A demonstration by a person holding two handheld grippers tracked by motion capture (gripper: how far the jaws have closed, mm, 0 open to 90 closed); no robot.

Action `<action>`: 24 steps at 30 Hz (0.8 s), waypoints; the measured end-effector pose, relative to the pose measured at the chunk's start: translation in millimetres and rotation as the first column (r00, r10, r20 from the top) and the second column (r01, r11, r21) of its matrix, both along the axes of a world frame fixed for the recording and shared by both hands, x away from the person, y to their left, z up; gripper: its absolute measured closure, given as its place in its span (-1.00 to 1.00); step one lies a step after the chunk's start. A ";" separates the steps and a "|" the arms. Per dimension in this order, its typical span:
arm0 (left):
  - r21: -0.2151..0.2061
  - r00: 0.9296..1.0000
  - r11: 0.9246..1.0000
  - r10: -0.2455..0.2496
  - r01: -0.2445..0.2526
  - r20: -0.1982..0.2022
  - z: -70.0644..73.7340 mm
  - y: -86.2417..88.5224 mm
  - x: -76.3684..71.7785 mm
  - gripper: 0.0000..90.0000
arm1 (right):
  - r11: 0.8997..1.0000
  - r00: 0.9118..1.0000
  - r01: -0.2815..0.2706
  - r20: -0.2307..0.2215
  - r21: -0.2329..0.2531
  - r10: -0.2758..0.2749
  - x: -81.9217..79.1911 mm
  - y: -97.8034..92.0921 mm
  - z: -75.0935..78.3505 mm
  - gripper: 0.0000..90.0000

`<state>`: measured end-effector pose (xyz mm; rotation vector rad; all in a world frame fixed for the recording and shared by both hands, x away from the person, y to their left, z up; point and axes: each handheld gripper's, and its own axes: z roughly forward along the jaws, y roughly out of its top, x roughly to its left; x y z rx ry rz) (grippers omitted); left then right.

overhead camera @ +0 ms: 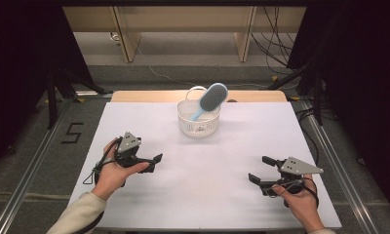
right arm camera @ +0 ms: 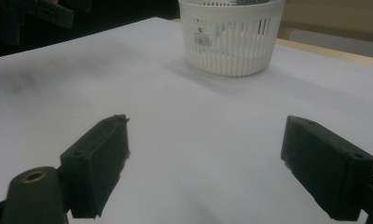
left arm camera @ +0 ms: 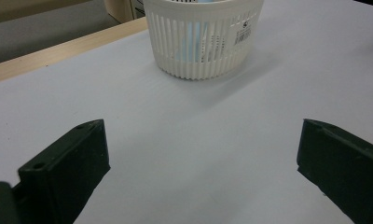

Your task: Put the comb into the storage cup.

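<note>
A white plastic basket [overhead camera: 198, 119] with slatted sides stands on the white table [overhead camera: 207, 195], toward the far edge and near the middle of its width, well apart from both grippers. A hairbrush [overhead camera: 210, 100] stands tilted in it: the light blue handle goes down into the basket, and the oval head with its grey bristle pad sticks up and out over the rim on the right side, leaning away from the person. A thin white loop handle rises behind the basket's rim on the left. A barcode label is stuck on the basket wall that faces the person. In the left gripper view the basket [left arm camera: 203, 37] sits ahead at the top of the frame, and a pale blue shape shows through the slats; what else may lie inside cannot be told. In the right gripper view the same basket [right arm camera: 231, 35] stands ahead with its label turned toward the camera. The left gripper [overhead camera: 154, 161], held in the person's left hand [overhead camera: 116, 170], rests low over the near left part of the table, its jaws spread wide with nothing between them but bare table. The right gripper [overhead camera: 259, 169], held in the right hand [overhead camera: 300, 195], is over the near right part, its jaws likewise wide apart and holding nothing.
</note>
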<state>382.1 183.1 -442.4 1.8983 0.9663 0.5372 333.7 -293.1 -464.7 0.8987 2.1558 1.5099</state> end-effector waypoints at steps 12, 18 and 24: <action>0.008 1.000 1.000 0.002 -0.002 0.006 -9.1 5.7 -11.6 -0.96 | 1.000 1.000 0.003 0.001 -0.002 -0.003 0.1 -0.1 0.0 -0.65; 0.029 1.000 1.000 0.007 -0.007 0.018 -13.3 8.3 -16.4 -0.95 | 1.000 1.000 0.005 0.002 -0.002 -0.005 0.1 -0.2 0.0 -0.65; 0.041 1.000 0.999 0.012 -0.012 0.014 -18.9 13.6 -22.9 -0.95 | 1.000 1.000 0.004 0.002 -0.004 -0.004 0.2 -0.3 -0.1 -0.65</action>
